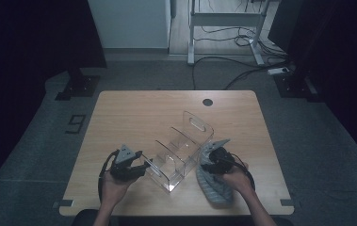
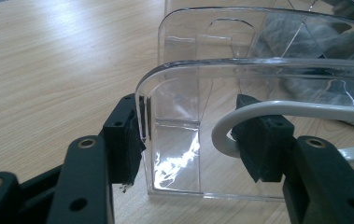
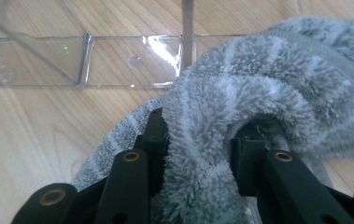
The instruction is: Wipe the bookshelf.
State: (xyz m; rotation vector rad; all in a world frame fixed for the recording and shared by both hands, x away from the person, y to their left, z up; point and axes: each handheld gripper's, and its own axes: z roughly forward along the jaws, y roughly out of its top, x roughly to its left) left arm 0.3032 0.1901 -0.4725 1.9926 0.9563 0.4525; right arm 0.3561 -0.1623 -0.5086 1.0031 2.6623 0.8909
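Clear plastic is the awkward part of this job: the organiser (image 1: 181, 150), a see-through bin with upright dividers, lies diagonally across the middle of the bench (image 1: 133, 113), and its walls are thin, smooth and slippery.

The left gripper (image 1: 136, 167) holds the organiser at its near end. In the left gripper view its jaws stand about half open and straddle the end wall (image 2: 174, 135): one pad presses the outer corner, while the other sits inside the compartment and I cannot tell whether it touches the plastic. A white cable (image 2: 277, 112) loops across that inner pad.

The right gripper (image 1: 214, 162) is closed on a bunched fold of the grey fleecy cloth (image 3: 240, 107), just beside the organiser's right wall; the rest of the cloth trails toward the person along the bench.

Risks, as I judge them:
- The hold on the corner looks slight, so pushing the cloth in could slide or tip the organiser.
- The trailing end may drag on the bench or catch on a divider and spill over the rim.
- The cable loop could snag on the wall if the left hand shifts.
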